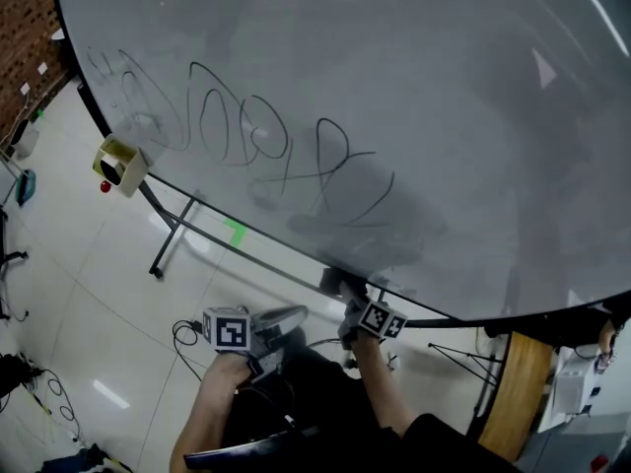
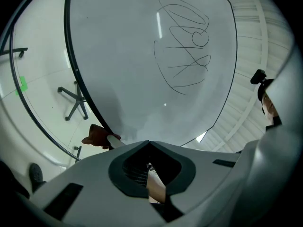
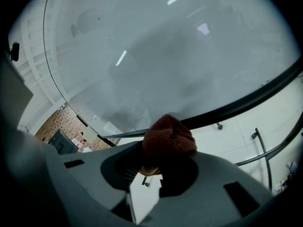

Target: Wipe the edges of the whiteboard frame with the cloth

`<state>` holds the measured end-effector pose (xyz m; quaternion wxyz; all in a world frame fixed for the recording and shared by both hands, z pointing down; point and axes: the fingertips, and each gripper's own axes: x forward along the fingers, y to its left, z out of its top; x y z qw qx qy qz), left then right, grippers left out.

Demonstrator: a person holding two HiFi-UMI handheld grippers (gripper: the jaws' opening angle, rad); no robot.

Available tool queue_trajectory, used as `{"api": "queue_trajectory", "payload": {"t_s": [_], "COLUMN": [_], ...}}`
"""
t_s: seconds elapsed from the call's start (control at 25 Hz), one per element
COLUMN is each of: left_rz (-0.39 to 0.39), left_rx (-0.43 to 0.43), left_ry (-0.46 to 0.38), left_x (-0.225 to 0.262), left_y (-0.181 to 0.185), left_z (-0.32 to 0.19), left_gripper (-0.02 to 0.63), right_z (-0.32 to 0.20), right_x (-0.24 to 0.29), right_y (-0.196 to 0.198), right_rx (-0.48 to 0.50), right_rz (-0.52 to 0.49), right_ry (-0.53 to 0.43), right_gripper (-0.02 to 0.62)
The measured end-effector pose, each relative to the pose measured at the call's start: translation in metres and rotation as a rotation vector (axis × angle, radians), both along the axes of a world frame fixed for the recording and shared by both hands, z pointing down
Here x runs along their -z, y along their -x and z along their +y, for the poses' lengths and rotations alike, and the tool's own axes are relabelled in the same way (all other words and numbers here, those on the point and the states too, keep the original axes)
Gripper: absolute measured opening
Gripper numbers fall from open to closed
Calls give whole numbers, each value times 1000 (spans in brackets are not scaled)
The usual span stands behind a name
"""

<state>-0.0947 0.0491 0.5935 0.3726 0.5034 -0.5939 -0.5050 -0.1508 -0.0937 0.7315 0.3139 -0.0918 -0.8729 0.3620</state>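
Observation:
The whiteboard (image 1: 414,77) carries black scribbles, and its dark frame (image 1: 266,241) runs along the lower edge. My right gripper (image 1: 342,289) is shut on a rust-brown cloth (image 1: 333,282) and holds it against that lower frame. In the right gripper view the cloth (image 3: 168,137) bulges out of the right gripper (image 3: 163,150), just under the frame (image 3: 236,109). My left gripper (image 1: 286,317) hangs below the board, left of the right one, its jaws together with nothing in them. The left gripper view has the left gripper (image 2: 149,143), the frame (image 2: 78,85) and the cloth (image 2: 96,136) on that frame.
A yellow-and-white box (image 1: 120,163) sits at the board's lower left edge. The stand's leg (image 1: 170,235) and a green tape mark (image 1: 235,232) are on the tiled floor. Cables (image 1: 183,335) lie near my left hand. A wooden panel (image 1: 513,392) stands at the right.

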Motion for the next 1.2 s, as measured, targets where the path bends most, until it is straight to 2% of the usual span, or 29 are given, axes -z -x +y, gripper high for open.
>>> {"api": "queue_trajectory", "payload": {"t_s": [0.2,0.44,0.6,0.72,0.92,1.08,1.2], "left_rz": [34,59,34,57,67,43,46], "left_rx": [29,26,23,25,27,0,-31], "left_ry": [13,114,152,158,172,176,143], "left_x": [-11,-28,-24,-24,-26,-23,-21], "left_y": [14,39,58,59,69,82,92], "left_z": [1,8,-1,-5,2,10,12], "left_gripper": [-3,-3,-3,-3,-4,-3,-3], "right_z": [13,38,51,60,65,70,75], "right_x": [-1,-3,6,0,-1,-3,-2], "right_y": [6,20,26,27,32,34,38], "right_rx": [9,47,107,131,110,102,109], "right_rz": [-4,-43,-55,-50,-34,-9,-20], "right_ry": [17,2,21,66,100,103,85], "right_gripper": [95,95,95,95,95,95,95]}}
